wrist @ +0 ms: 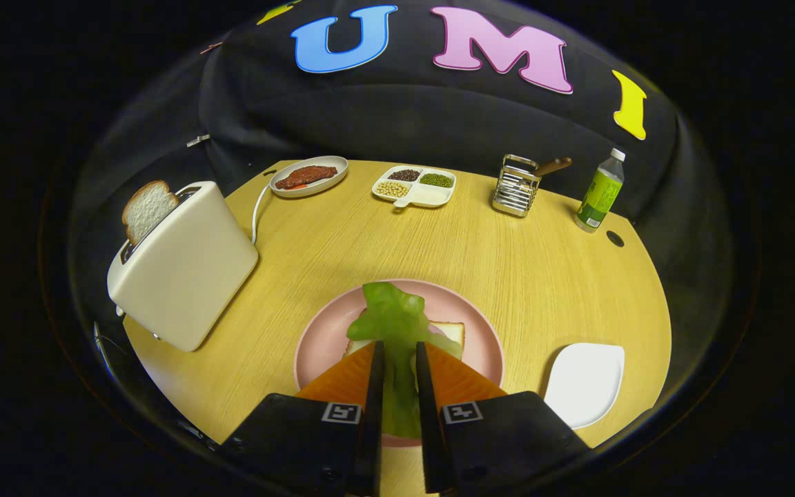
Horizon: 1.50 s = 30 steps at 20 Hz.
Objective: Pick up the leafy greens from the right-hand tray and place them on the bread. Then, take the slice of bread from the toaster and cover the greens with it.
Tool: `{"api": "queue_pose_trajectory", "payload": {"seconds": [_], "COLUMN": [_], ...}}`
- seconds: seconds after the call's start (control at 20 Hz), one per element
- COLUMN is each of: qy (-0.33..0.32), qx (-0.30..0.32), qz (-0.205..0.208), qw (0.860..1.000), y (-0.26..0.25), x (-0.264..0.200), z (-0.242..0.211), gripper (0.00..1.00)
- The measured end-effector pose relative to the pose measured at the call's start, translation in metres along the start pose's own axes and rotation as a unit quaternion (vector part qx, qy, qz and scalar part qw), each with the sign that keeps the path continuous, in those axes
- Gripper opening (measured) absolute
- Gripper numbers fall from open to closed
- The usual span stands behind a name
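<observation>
My gripper is shut on the leafy greens, whose stalk runs back between the two fingers while the leaf sticks out ahead of them. The greens hang over a slice of bread that lies on a pink plate just beyond the fingers. Whether the leaf touches the bread I cannot tell. To the left stands a cream toaster with a second slice of bread poking up out of its slot. A white tray lies bare to the right of the plate.
At the table's far side stand an oval dish with a piece of red meat, a divided dish of beans, a metal rack with a wooden-handled tool and a green-labelled bottle. The toaster's cord trails behind it.
</observation>
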<state>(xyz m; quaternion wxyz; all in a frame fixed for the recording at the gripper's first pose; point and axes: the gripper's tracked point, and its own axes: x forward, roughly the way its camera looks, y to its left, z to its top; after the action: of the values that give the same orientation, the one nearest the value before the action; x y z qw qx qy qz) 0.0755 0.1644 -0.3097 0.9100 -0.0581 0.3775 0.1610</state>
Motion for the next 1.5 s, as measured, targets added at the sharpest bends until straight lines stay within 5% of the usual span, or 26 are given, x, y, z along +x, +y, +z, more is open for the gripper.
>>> {"api": "queue_pose_trajectory", "payload": {"seconds": [0.2, 0.5, 0.8, 1.5], "qy": [0.008, -0.005, -0.071, -0.175], "qx": [0.004, 0.005, -0.017, -0.1], "qz": [-0.001, 0.003, 0.038, 0.203], "qw": [1.0, 1.0, 0.997, 0.958], "y": [0.003, 0.006, 0.033, 0.222], "x": [0.004, -0.005, -0.048, -0.118], "z": [-0.001, 0.01, 0.059, 0.161], "gripper": [0.48, 1.0, 1.0, 0.99]}}
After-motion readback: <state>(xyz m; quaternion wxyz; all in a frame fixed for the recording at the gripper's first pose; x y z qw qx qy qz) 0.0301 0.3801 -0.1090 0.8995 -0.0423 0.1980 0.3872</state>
